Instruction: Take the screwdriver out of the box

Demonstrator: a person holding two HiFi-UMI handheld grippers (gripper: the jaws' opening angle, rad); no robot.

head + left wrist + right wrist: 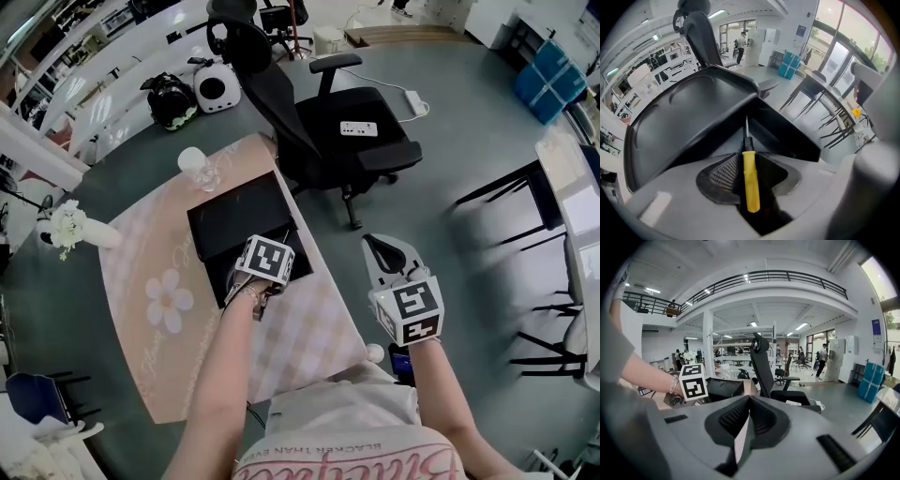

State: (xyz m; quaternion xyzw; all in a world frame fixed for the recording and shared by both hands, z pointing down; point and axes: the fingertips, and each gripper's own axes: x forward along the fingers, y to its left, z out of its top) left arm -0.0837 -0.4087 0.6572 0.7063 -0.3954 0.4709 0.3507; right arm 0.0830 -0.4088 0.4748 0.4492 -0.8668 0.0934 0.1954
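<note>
We are pinching the yellow screwdriver point(750, 180) by its handle in the narrowed left hand-held gripper point(746, 140), down inside the open black box point(234, 220) on the desk point(309, 337), right hand-held gripper point(746, 404) hanging closed and empty, lift-out apparently not yet done.

The person's shirt point(349, 433) bears small print reading "BLACKER THAN EVE" (upside down, its end cut off) beside larger pink script I cannot read.
</note>
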